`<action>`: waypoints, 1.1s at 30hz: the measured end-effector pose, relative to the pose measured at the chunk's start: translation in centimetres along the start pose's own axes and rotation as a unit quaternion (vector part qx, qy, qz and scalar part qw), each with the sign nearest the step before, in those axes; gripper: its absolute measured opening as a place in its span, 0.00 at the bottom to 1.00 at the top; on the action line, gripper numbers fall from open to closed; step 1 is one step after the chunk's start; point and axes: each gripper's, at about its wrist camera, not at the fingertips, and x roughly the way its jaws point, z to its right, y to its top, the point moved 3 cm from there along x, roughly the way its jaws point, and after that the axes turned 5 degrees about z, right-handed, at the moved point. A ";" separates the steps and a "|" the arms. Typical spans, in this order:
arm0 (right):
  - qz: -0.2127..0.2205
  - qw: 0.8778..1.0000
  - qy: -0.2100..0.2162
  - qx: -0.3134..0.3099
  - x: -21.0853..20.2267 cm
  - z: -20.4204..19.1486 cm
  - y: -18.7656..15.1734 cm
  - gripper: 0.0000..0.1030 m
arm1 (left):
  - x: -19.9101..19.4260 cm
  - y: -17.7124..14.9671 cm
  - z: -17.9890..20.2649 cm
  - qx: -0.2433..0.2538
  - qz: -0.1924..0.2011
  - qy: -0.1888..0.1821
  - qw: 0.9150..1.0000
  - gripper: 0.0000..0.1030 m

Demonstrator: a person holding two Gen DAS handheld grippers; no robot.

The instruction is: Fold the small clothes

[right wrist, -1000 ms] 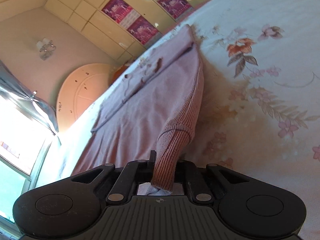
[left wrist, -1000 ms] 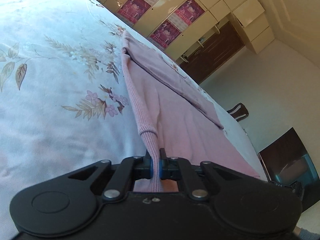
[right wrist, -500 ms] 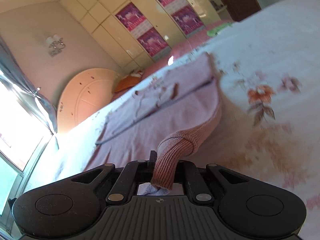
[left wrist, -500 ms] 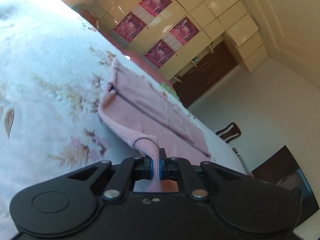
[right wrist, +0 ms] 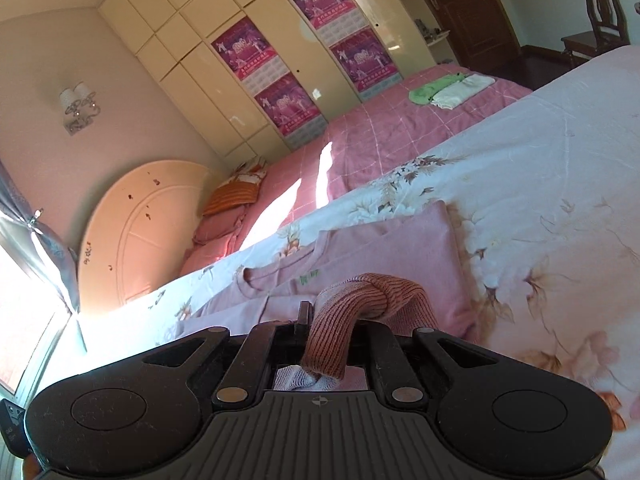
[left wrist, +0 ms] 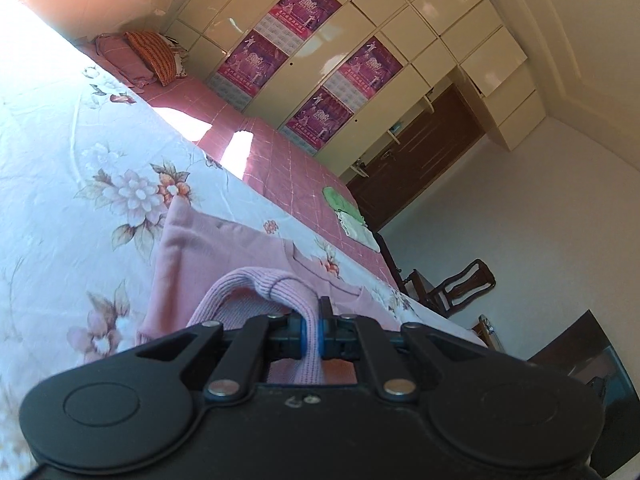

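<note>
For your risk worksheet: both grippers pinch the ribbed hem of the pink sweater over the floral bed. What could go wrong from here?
1. The ribbed hem is bunched in the left gripper; it may slip out.
2. The hem in the right gripper looks twisted, so the fold may land crooked on the pink sweater.
</note>
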 end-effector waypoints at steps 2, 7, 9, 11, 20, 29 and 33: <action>-0.012 1.000 -0.002 0.003 3.7 0.8 1.4 0.06 | 3.3 1.4 -0.8 0.001 -0.015 0.014 1.000 0.04; -0.050 0.998 -0.022 0.011 11.6 3.5 2.7 0.06 | 10.4 2.5 -2.8 0.027 -0.059 0.053 0.996 0.04; -0.063 0.998 -0.029 -0.004 14.4 4.4 2.8 0.06 | 12.2 2.3 -3.7 0.031 -0.068 0.066 0.995 0.04; -0.071 0.997 -0.024 0.002 16.5 5.5 2.9 0.06 | 13.4 2.1 -4.6 0.032 -0.073 0.071 0.994 0.07; 0.009 1.000 0.009 0.019 14.9 7.8 5.1 0.78 | 11.6 4.5 -5.0 0.084 0.001 0.076 0.994 0.61; -0.060 0.979 -0.054 -0.185 18.6 5.8 2.7 0.47 | 17.8 2.7 -4.3 0.233 -0.111 0.101 0.961 0.46; -0.075 0.968 -0.060 -0.233 20.1 5.7 1.3 0.08 | 17.4 2.1 -3.7 0.269 -0.087 0.101 0.954 0.08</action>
